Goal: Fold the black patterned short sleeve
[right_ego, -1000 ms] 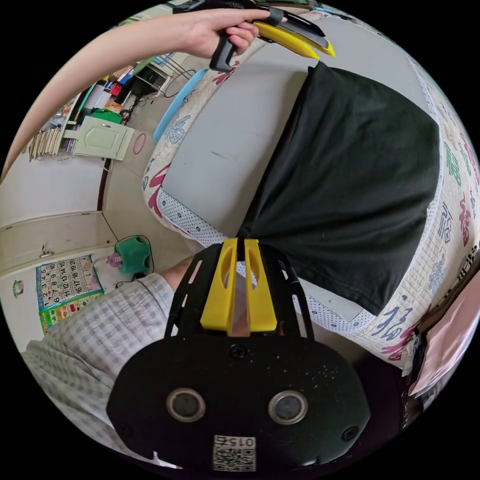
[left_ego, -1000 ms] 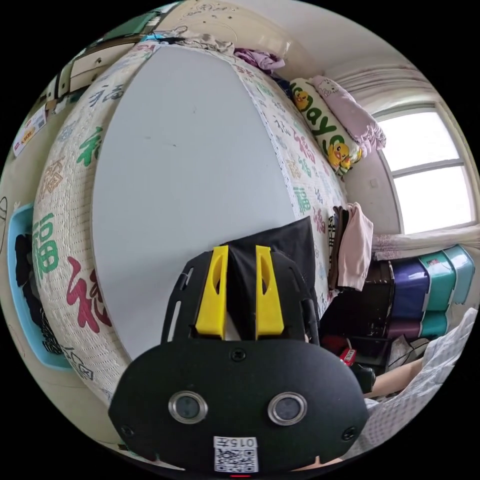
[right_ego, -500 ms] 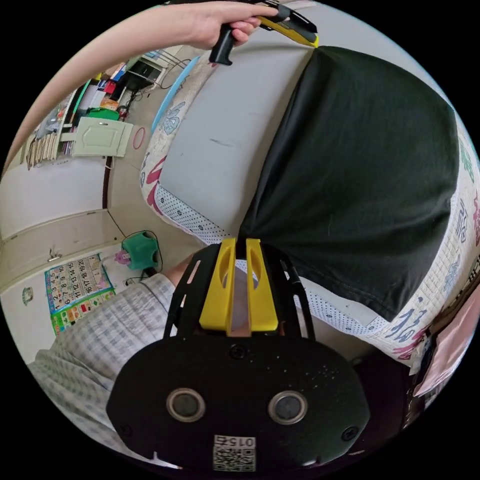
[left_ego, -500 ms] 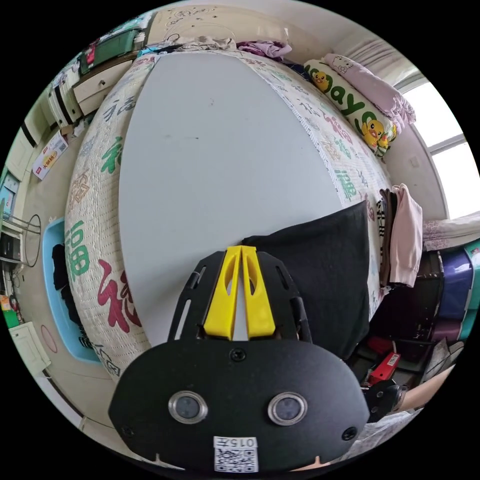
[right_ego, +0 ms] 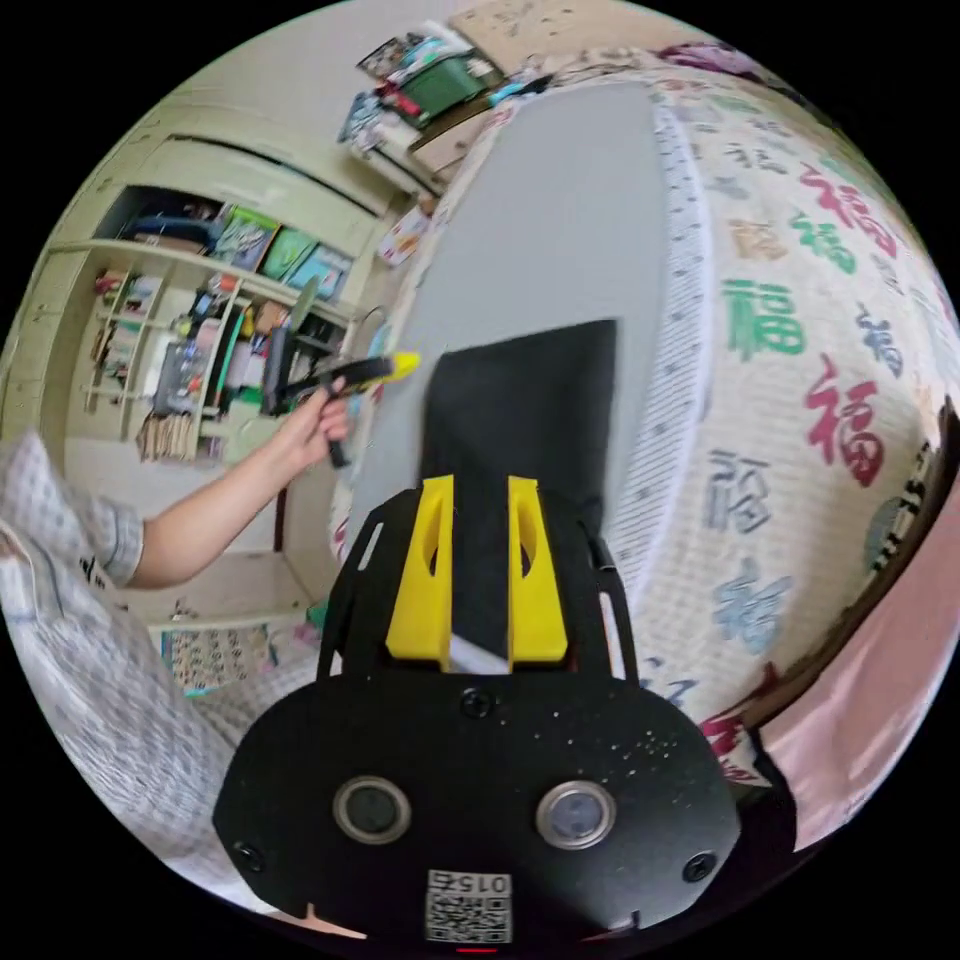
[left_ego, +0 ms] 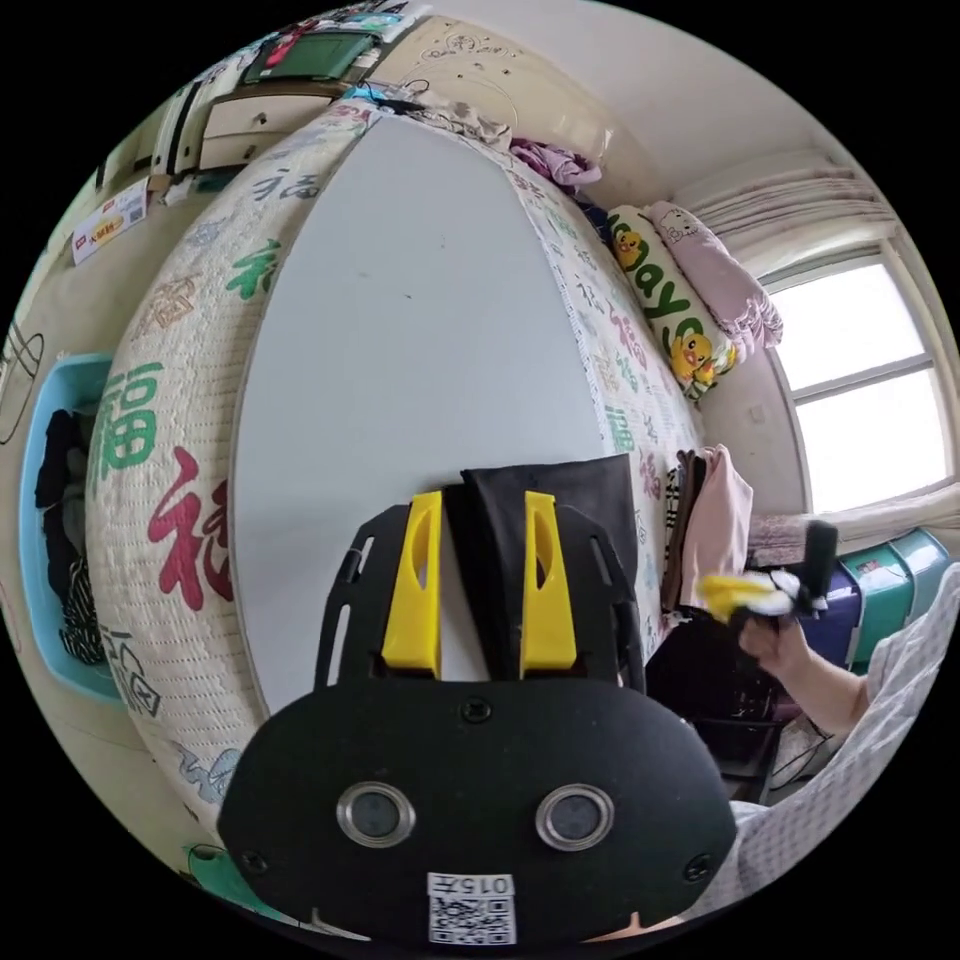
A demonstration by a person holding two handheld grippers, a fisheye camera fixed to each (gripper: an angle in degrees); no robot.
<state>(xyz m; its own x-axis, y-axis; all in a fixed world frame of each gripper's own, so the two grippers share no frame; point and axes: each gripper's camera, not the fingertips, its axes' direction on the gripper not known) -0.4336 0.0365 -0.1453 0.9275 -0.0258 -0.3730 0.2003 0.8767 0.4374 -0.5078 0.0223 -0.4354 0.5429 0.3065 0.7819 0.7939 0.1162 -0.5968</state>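
The black short sleeve [left_ego: 580,495] lies folded into a narrow rectangle on the grey board [left_ego: 400,330], near the board's close end. My left gripper [left_ego: 482,495] hovers open just over its near edge, and black cloth shows through the gap between the jaws. In the right gripper view the same garment [right_ego: 530,400] lies flat on the board [right_ego: 580,210]. My right gripper [right_ego: 482,485] is open above its near end. The left gripper [right_ego: 375,370], in a hand, sits beside the garment's left corner. The right gripper [left_ego: 745,595] appears blurred off the bed's side.
The board rests on a bed with a printed cover [right_ego: 800,350]. A stack of folded clothes [left_ego: 715,520] hangs at the bed's edge, with pillows [left_ego: 665,290] behind. A blue basket of dark clothes [left_ego: 50,520] stands on the floor. Shelves [right_ego: 200,330] line the wall.
Both grippers have opened and let go of the black garment, which now lies as a narrower folded rectangle. The right gripper has drawn back from the bed.
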